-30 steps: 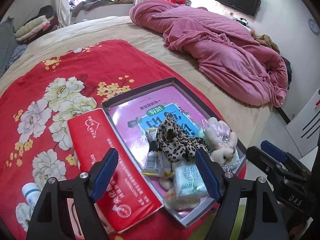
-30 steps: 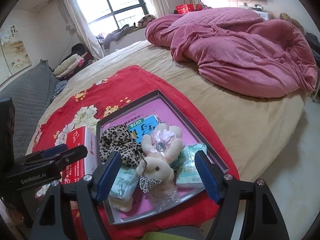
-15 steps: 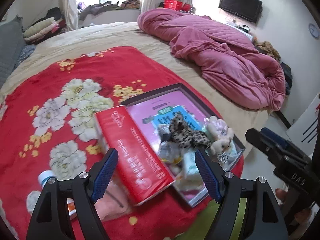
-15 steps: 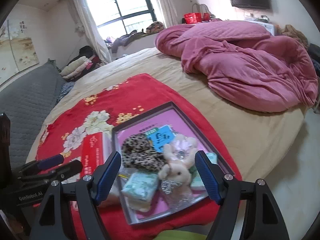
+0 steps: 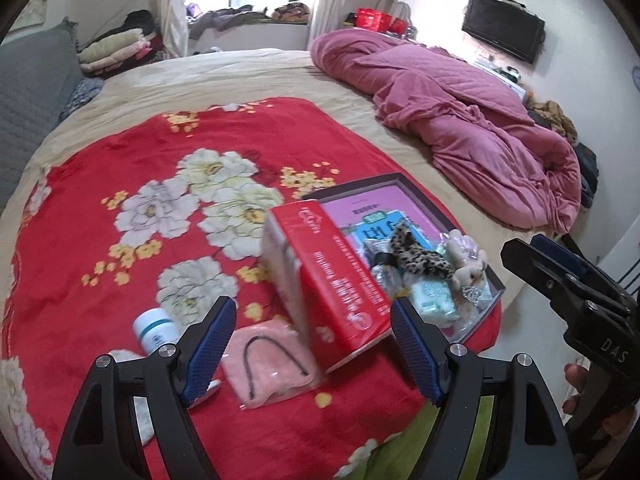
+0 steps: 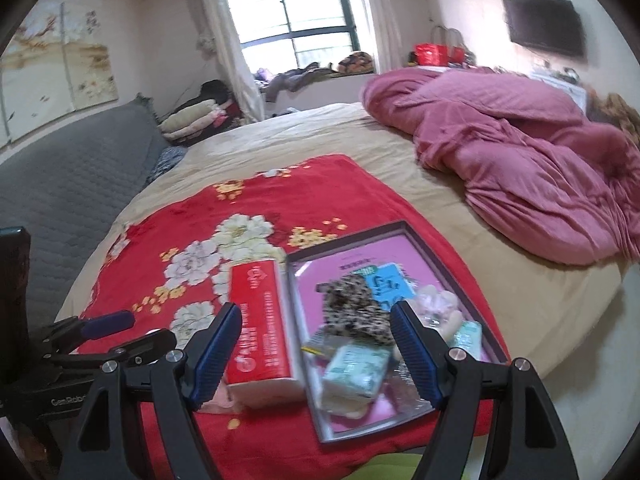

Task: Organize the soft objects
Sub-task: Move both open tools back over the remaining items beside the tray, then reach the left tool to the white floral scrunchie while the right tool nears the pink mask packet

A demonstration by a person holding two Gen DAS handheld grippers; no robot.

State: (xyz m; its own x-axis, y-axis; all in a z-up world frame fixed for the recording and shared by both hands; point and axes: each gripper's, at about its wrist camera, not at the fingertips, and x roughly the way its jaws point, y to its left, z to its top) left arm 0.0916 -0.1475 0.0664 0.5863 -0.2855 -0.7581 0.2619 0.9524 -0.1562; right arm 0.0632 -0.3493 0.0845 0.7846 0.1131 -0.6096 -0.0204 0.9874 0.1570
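Soft objects are gathered in the shallow tray (image 6: pixel 452 280): leopard cloth (image 6: pixel 354 308), plush rabbit (image 5: pixel 466 264), tissue packs (image 6: pixel 354 370). At its nine o'clock a red box (image 6: pixel 260 320) is laid. A pink pouch (image 5: pixel 268 362) lies outside (probably unsorted). Left gripper (image 5: pixel 312 354) and right gripper (image 6: pixel 316 354) jaws are held apart, empty.

Left wrist view: looks from above the near edge of the bed, tilted down over the red floral blanket (image 5: pixel 168 184), towards the window at top centre.
Left view nearness: red box (image 5: pixel 332 276) close at lower centre; tray (image 5: pixel 424 196) at right of centre.
Right wrist view: looks from the same near edge, less steeply down, window at top centre.
Right view nearness: tray (image 6: pixel 452 256) close at lower centre; pink quilt (image 6: pixel 520 160) far at upper right.
Shared: blanket, red box, tray, quilt, window.
Cross-sight: each view catches the other gripper at its edge.
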